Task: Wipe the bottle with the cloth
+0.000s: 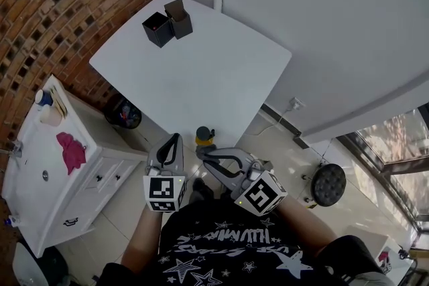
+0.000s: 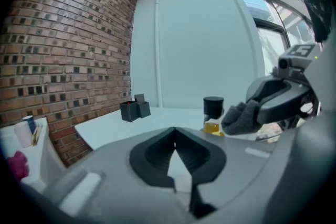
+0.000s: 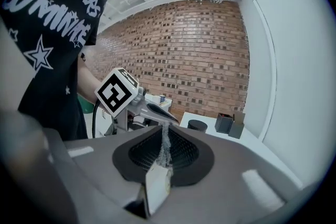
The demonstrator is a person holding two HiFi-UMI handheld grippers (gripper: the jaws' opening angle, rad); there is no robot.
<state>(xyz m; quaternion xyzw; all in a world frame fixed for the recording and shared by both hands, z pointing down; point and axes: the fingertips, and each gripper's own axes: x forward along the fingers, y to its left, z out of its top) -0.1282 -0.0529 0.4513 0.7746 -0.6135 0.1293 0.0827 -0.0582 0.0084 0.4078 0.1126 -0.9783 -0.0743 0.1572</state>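
Right gripper (image 3: pixel 164 131) held the grey cloth (image 2: pixel 240 119) clamped, just beside the bottle (image 1: pixel 204 136) at the table (image 1: pixel 201 70) edge. Left gripper (image 2: pixel 175 132) was closed, empty.

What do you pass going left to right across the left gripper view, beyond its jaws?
From the left edge: pink item → black boxes → black-capped bottle → grey cloth.
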